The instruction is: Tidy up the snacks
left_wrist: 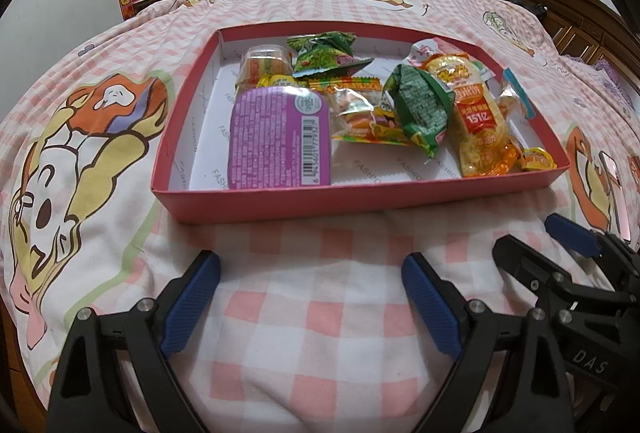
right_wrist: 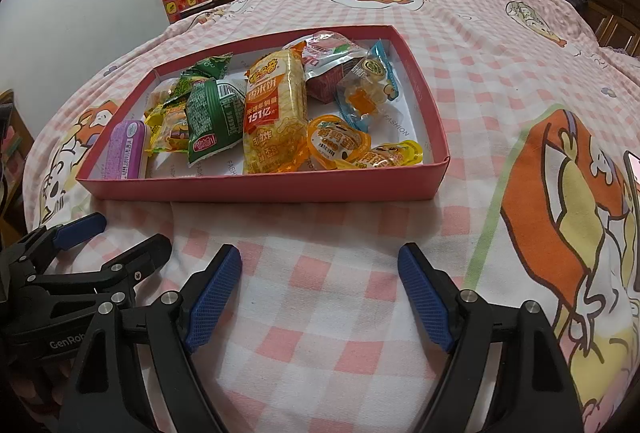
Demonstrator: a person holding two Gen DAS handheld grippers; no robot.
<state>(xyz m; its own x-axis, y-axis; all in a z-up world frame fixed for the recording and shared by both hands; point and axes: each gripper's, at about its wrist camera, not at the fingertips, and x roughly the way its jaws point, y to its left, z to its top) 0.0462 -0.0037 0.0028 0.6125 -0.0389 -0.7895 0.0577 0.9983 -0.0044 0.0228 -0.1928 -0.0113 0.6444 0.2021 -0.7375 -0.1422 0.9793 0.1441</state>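
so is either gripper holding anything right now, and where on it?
Nothing held. Left gripper and right gripper are both open over the quilt, short of the red snack box.

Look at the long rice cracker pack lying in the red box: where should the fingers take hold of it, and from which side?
Grip the rice cracker pack across its narrow width near the middle, coming from above. It lies flat and long among other snacks in the red box, whose walls block a side approach. The right gripper, open, is nearer to it.
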